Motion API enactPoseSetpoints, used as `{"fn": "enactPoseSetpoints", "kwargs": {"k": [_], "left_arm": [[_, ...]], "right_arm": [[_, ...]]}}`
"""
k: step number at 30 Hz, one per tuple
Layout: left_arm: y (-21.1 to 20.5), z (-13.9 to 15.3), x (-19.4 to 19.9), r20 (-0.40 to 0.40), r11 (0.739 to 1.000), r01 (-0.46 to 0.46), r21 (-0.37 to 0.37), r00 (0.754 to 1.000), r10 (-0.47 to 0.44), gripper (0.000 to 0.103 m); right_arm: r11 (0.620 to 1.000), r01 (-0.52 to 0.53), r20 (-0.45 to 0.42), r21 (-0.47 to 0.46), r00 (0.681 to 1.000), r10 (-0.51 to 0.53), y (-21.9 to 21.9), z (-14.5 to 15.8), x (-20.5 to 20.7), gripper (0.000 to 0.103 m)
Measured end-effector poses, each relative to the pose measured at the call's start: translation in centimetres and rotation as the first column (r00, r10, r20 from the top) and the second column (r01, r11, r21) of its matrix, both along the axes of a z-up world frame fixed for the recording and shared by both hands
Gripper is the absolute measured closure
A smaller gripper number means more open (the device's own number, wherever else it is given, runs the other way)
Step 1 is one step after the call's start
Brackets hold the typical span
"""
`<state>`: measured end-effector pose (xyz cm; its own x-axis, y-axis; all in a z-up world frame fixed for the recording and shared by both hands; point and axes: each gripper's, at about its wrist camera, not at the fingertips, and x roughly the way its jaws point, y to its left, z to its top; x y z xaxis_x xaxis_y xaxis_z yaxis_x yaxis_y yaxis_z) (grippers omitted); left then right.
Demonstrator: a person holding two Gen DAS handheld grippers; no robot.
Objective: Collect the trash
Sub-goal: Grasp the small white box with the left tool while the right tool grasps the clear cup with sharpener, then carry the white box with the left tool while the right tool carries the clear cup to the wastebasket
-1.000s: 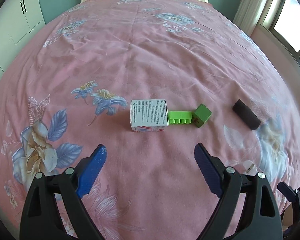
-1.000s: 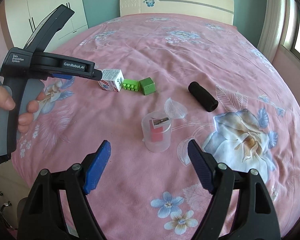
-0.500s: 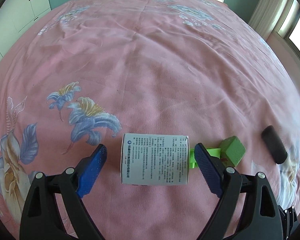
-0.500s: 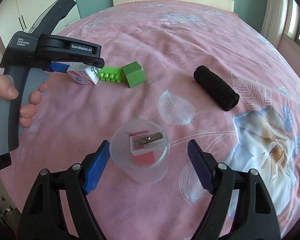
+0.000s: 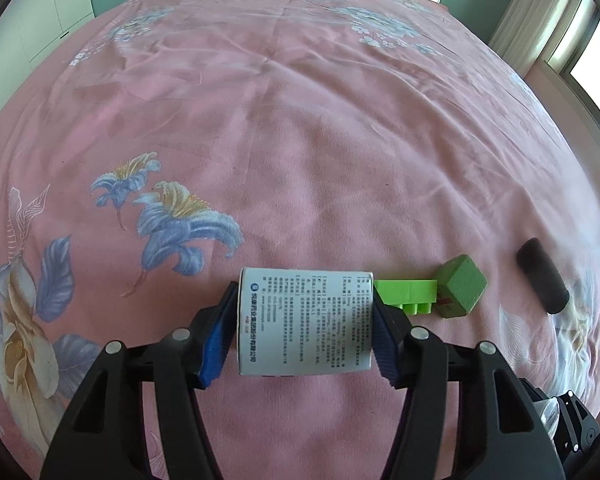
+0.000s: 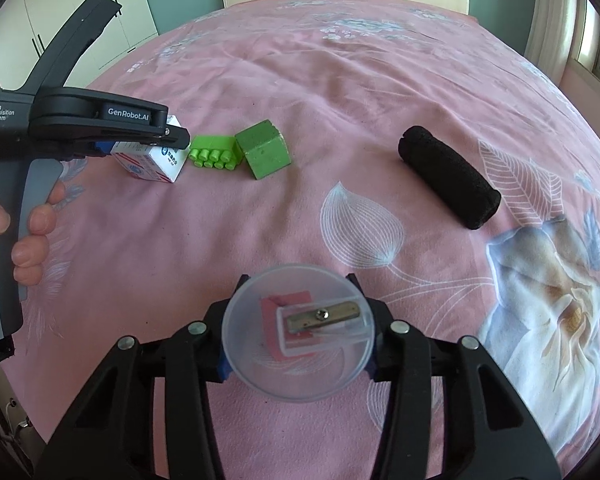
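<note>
Clamping: left fingers (image 5: 220, 336) on white box (image 5: 304, 320) | right fingers (image 6: 221, 364) on clear cup (image 6: 298, 332)

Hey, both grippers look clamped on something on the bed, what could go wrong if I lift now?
1. The white carton in the left gripper lies right against the green toy brick; lifting might drag the brick along.
2. The right gripper squeezes a thin clear cup with a loose pencil sharpener inside; tilting may spill it, and a tight squeeze may buckle the cup.

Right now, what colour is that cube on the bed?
Green cube, clearest in the right wrist view.
</note>
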<state>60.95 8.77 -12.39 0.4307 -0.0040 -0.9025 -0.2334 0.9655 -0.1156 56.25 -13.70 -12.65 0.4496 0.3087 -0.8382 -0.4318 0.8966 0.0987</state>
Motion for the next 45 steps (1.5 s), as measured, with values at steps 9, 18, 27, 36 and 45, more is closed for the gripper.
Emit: {"fn": "enactPoseSetpoints", "kwargs": {"k": [9,18,27,36,45], "left_arm": [[0.9,4.8,-3.1,0.066,1.000,0.003,0.002,0.998,-0.003,0.041],[0.6,10.8,-7.7,0.141,0.999,0.036,0.007,0.989,-0.036,0.041],[-0.5,18.9,-14.5,0.264,0.995,0.083,0.057,0.960,-0.096,0.041],[-1.3,25.3,-23.2,0.353,0.987,0.116,0.114,0.924,-0.150,0.041],[-2.6,29.4,-31.9,0.408,0.967,0.158,0.199,0.884,-0.229,0.041]], "right_arm": [[1.000,0.014,0.056,-0.001,0.998,-0.014,-0.5,4.1,-1.4,0.055],[1.000,0.015,0.133,0.013,0.991,-0.016,-0.5,10.3,-4.9,0.055],[1.000,0.005,0.241,0.022,0.970,-0.010,-0.4,17.9,-10.7,0.055],[0.999,-0.024,0.350,0.025,0.937,0.014,-0.1,25.1,-18.4,0.055],[0.999,-0.050,0.426,0.019,0.904,0.037,-0.4,30.1,-25.9,0.055]]}}
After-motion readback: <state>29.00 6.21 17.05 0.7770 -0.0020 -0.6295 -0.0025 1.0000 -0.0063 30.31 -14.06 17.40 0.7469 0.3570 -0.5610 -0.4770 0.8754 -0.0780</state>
